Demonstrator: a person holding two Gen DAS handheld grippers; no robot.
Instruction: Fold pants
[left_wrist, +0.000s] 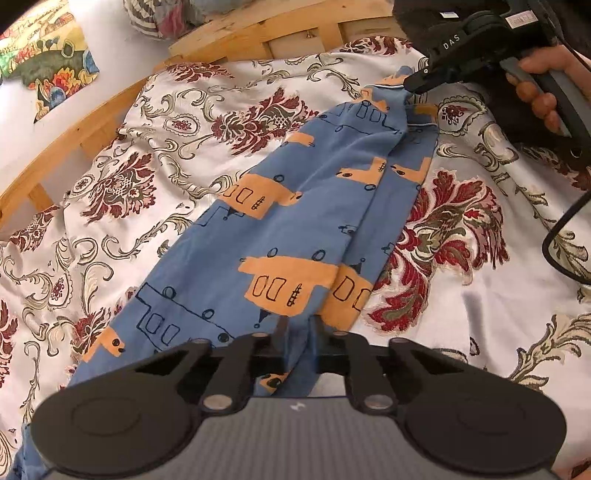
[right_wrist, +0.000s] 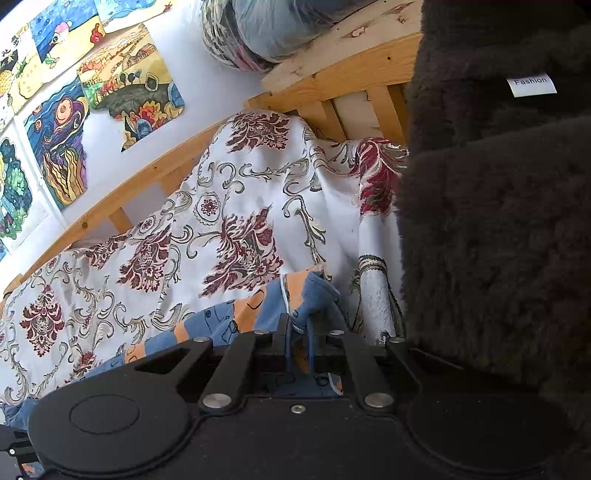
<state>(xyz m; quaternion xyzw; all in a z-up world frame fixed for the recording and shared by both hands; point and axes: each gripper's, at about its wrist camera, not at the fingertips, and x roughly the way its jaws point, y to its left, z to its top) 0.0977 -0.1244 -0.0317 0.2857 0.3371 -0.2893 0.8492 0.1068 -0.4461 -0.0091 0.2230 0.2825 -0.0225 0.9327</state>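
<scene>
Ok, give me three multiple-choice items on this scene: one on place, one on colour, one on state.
1. Where do the pants lie?
A. on a floral bedspread
B. on a wooden floor
C. in a basket

2. What colour are the pants?
A. green with white stripes
B. blue with orange patches
C. plain black

3. What is the left tool doing?
A. hanging open above the pants
B. shut on the pants
C. gripping the bed frame

Key: 1 A, floral bedspread shows all around them; 2 B, blue cloth, orange blocks; 3 B, cloth is pinched between its fingers; the right tool also pinches cloth.

The left gripper (left_wrist: 298, 332) pinches the blue pants (left_wrist: 295, 206); at one o'clock the right gripper (left_wrist: 412, 85) seems to pinch them too.
</scene>
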